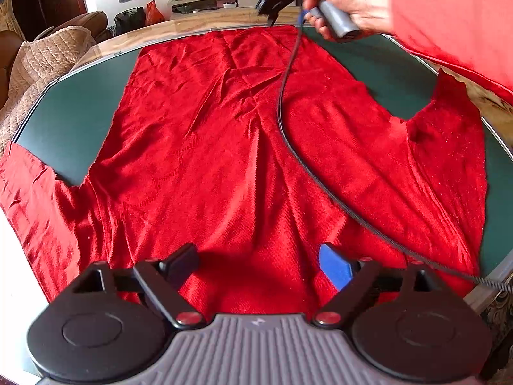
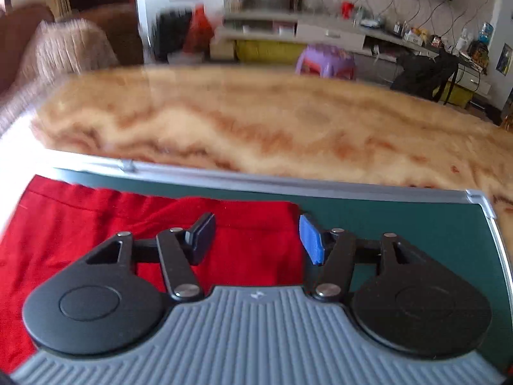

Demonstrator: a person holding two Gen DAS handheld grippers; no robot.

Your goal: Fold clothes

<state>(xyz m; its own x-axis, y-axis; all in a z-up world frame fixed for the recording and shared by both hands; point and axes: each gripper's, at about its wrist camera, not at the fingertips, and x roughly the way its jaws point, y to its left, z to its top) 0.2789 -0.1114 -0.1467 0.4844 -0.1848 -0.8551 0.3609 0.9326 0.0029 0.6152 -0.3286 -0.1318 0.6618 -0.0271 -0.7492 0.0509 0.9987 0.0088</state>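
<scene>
A red knit sweater (image 1: 224, 147) lies spread flat on the green table mat (image 1: 73, 109), its sleeves reaching out to the left and right edges. My left gripper (image 1: 256, 261) hovers open over the near end of the sweater, nothing between its black and blue fingers. In the left wrist view the right gripper (image 1: 272, 19) is at the far hem, held by a hand (image 1: 340, 3) in a red sleeve. The right wrist view shows my right gripper (image 2: 256, 235) open above the hem's corner (image 2: 282, 221), the blue finger (image 2: 311, 240) just past the cloth edge.
A black cable (image 1: 288, 134) trails across the sweater from the far gripper to the right edge. The mat has a metal rim (image 2: 288, 186) and sits on a marbled tabletop (image 2: 256, 122). A sofa with a beige cover (image 1: 38, 67) stands left; shelves and a purple stool (image 2: 323, 61) lie beyond.
</scene>
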